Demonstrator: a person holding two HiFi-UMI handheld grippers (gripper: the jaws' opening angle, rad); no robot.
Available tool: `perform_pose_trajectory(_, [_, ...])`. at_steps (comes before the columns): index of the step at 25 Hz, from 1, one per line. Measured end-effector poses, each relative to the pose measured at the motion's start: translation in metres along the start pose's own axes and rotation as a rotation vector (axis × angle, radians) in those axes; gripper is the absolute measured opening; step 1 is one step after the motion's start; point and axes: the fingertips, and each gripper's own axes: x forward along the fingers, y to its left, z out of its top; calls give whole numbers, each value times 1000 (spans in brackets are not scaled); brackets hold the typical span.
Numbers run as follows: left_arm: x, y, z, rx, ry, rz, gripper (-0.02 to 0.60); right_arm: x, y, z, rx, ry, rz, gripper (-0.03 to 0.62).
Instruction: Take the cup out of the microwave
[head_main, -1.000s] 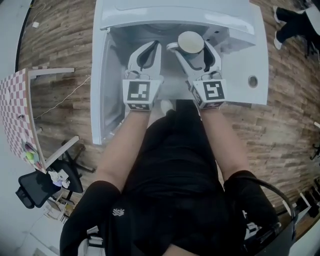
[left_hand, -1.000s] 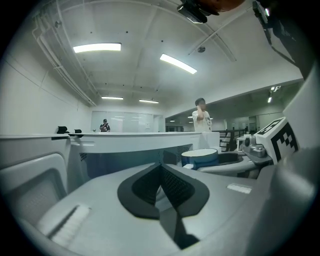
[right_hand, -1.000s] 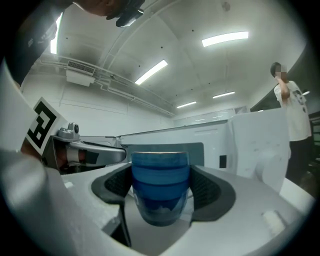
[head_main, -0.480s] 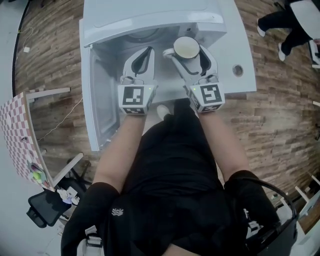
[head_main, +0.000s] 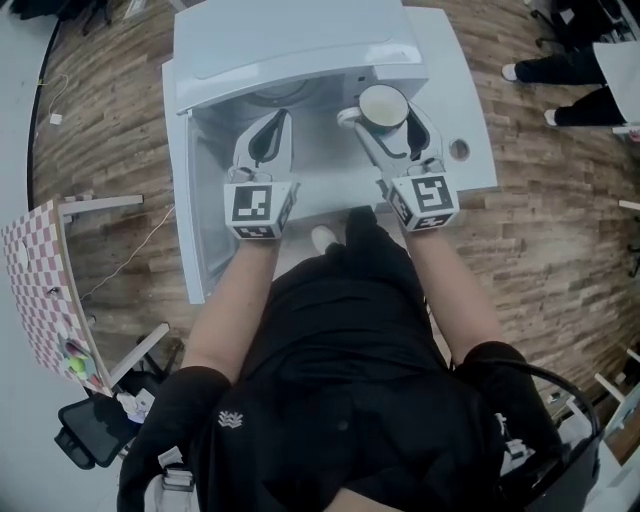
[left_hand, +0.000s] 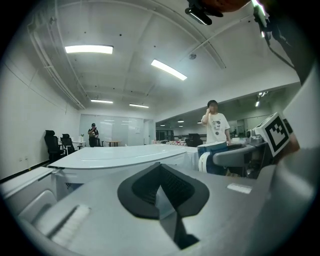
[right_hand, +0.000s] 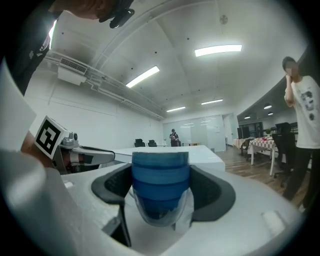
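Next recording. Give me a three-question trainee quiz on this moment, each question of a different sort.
1. True or false: the left gripper is shut on the cup.
2. Multiple choice: what colour is the outside of the cup in the right gripper? A red, B blue, C green.
3. Fill in the blank: the door of the microwave stands ___.

Key: 1 false, the left gripper is shut on nothing and the right gripper is shut on the cup. 2 B. 3 open.
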Motion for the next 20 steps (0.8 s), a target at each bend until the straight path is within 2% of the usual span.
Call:
perform_pose_trajectory(6, [-16, 16, 8, 13, -2, 34, 3, -6, -3, 18, -22, -10, 11, 359])
perform_pose_trajectory(20, [-21, 24, 11, -7, -1, 68, 3, -1, 3, 23, -36, -27, 32, 359])
